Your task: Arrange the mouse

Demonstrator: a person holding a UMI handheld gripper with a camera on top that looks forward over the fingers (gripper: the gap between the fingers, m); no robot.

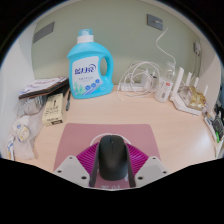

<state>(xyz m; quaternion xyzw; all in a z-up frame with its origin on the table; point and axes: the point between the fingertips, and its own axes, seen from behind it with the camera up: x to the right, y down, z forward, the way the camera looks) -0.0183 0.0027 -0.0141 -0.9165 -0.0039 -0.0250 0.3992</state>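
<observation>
So the gripper [111, 170] is pinching the mouse [111, 157], both pink pads [88, 160] snug against its sides, fingers only as far apart as the mouse is wide; mouse sits at the near edge of a mauve mat [105, 136] on a pale desk [130, 108]; behind the mat there's a big blue detergent bottle [86, 69]; left of the bottle some clutter, right of it white cables [140, 78] and small bottles; light wall behind.

The mouse [111, 152] sits between the gripper [111, 170] fingers, on the mouse pad [75, 138] at the desk's [120, 110] near edge. Behind it, a detergent bottle [87, 68] stands at the far edge, with cables [142, 76] to its right.
</observation>
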